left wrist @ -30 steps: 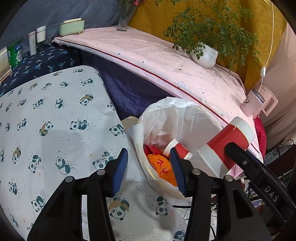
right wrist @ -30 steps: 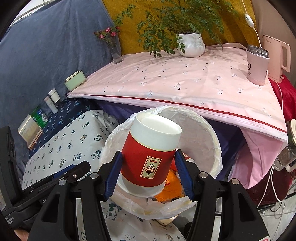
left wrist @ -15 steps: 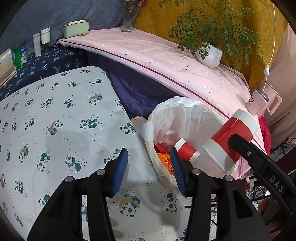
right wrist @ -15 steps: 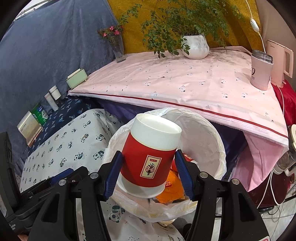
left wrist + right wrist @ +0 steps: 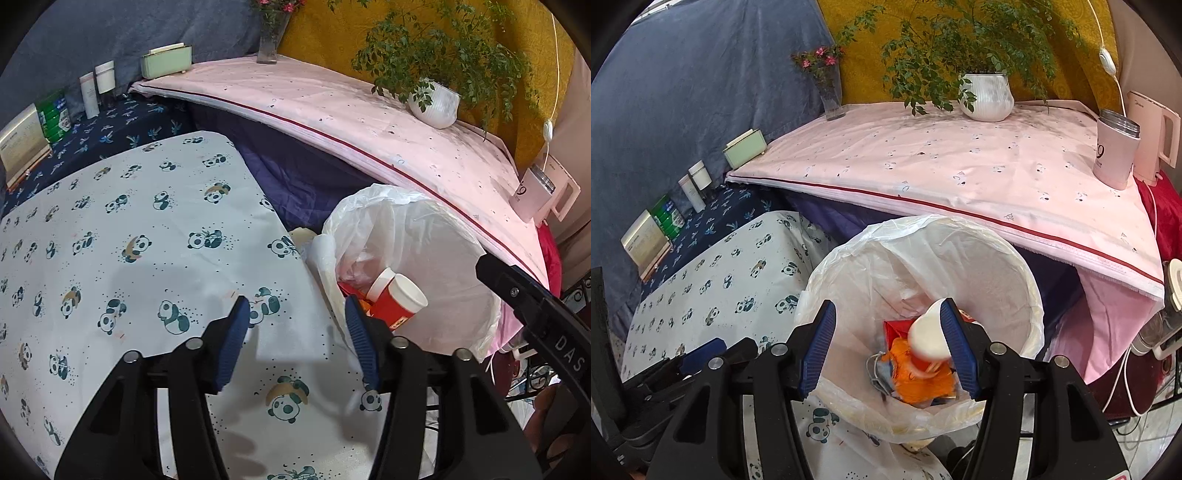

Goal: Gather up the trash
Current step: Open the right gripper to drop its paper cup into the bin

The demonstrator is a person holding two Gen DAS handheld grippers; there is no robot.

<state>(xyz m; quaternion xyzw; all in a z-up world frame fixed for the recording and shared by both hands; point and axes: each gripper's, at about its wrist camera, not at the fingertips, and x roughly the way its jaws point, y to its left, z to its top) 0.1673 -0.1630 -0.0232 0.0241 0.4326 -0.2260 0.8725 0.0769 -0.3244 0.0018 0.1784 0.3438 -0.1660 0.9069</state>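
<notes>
- Since a sec ago: the red paper cup (image 5: 929, 338) has left the right tongs (image 5: 888, 345) and now sits blurred inside the lined bin (image 5: 1032, 295), apparently mid-drop or just landed; before, it stood upright between those blue pads.
- Left tongs (image 5: 295, 334): jaws have just been opening, nothing between them, only panda-print cloth (image 5: 147, 229) below. Released.
- Right tongs: jaws apart, empty. The cup's white rim shows right beside the right pad, but it looks to lie deeper in the bin, not gripped.
- Progress, as a judgement: this cup's delivery looks done. The bin already holds a 2nd red cup (image 5: 376, 286) and an orange wrapper (image 5: 916, 380), so several items seem collected. No loose trash shows on the panda-cloth desk; whether more waits out of frame can't be told.
- View diffs, near: right wrist cam looks straight down into the bin: wrapper, a metal wire loop, the liner's stained lower lip. Left cam sees the bin side-on, w/ two cups stacked at its mouth and the right tongs' black arm at frame edge.
- View diffs, far: right cam alone shows clearly the pink flask (image 5: 1115, 151) and kettle on the pink-covered shelf; both show the white plant pot (image 5: 986, 96) and flower vase (image 5: 831, 99) vs the yellow wall.
</notes>
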